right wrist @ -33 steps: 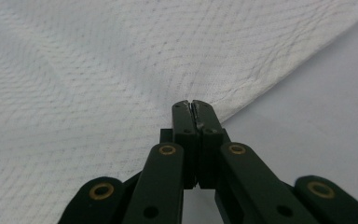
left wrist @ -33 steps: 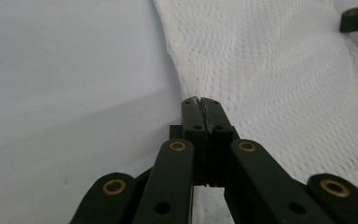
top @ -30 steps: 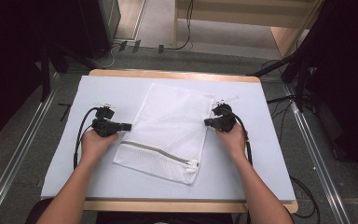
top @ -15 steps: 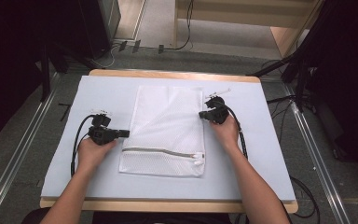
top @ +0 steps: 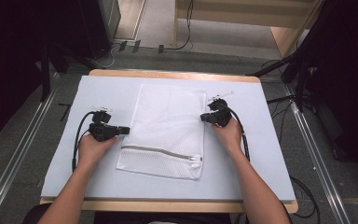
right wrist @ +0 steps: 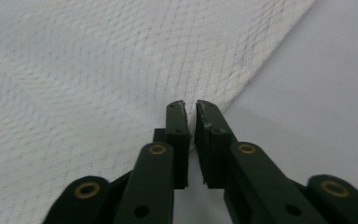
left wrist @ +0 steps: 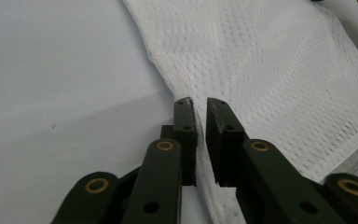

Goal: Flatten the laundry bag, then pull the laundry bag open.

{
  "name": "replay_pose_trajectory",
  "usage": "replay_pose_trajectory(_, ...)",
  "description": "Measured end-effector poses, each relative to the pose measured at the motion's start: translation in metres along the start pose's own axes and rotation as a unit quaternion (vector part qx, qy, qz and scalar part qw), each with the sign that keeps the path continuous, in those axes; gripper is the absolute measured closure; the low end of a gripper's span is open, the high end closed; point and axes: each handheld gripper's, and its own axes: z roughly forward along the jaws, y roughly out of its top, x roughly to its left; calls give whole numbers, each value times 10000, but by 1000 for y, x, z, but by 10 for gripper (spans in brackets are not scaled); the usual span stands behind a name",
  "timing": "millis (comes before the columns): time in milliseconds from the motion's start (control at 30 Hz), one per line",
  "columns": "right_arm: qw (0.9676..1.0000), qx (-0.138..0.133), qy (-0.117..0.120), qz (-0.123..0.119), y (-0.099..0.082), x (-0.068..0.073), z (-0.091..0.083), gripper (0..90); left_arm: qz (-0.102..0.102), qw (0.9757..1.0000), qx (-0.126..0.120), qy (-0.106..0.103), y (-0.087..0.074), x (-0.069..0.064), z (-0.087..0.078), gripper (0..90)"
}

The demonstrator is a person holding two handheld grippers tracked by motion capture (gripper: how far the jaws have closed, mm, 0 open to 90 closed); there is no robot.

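A white mesh laundry bag (top: 168, 122) lies flat on the table, its grey zipper (top: 161, 153) across the near end. My left gripper (top: 127, 130) lies at the bag's left edge, and my right gripper (top: 202, 117) at its right edge. In the left gripper view the jaws (left wrist: 200, 100) stand a narrow slit apart, with the bag's edge (left wrist: 270, 70) running into the gap. The right gripper (right wrist: 190, 103) shows the same slit over the mesh (right wrist: 98, 70). Both pairs of jaws have just been opening, and the pads are not pressing on the cloth.
The bag rests on a pale blue-grey mat (top: 261, 158) over a wooden table with a bare rim (top: 177, 74). Black cables (top: 77, 140) trail from both grippers. Beyond the table are a dark floor, cables and stands.
The bag has swung from a slant to lie nearly square with the table. Both hands have hardly shifted and stay at the bag's side edges.
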Motion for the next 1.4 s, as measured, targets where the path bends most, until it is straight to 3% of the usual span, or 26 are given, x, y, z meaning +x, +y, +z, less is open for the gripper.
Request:
replay_pose_trajectory(67,10000,-9,3,17,0,0,0,751,-1,10000,-19,-51,0,1,-1,801)
replay_pose_trajectory(133,10000,-4,11,15,0,0,-1,662,1,10000,-5,-84,0,1,-4,733)
replay_pose_trajectory(267,9998,-38,163,79,0,2,-6,587,42,9999,9,-91,1,0,-10,609)
replay_pose_trajectory(367,9996,-105,265,46,-4,5,-14,556,201,9997,-59,-83,3,-4,-17,530)
replay_pose_trajectory(567,9989,-183,426,-20,-11,10,-28,539,222,9994,-114,-233,7,-5,-23,475)
replay_pose_trajectory(733,9978,-245,611,44,-16,13,-39,531,307,9993,-79,-191,10,-10,-24,471)
replay_pose_trajectory(900,9970,-302,708,-126,-26,23,-49,527,504,9986,-30,-185,17,-22,-23,443)
replay_pose_trajectory(1067,9960,-319,823,-144,-37,28,-55,505,772,9965,131,-293,20,-36,-16,454)
replay_pose_trajectory(1267,9956,-323,861,-172,-44,32,-61,497,884,9952,116,-406,22,-49,-13,449)
replay_pose_trajectory(1400,9949,-337,931,-195,-51,38,-66,503,1072,9925,113,-577,23,-60,-13,466)
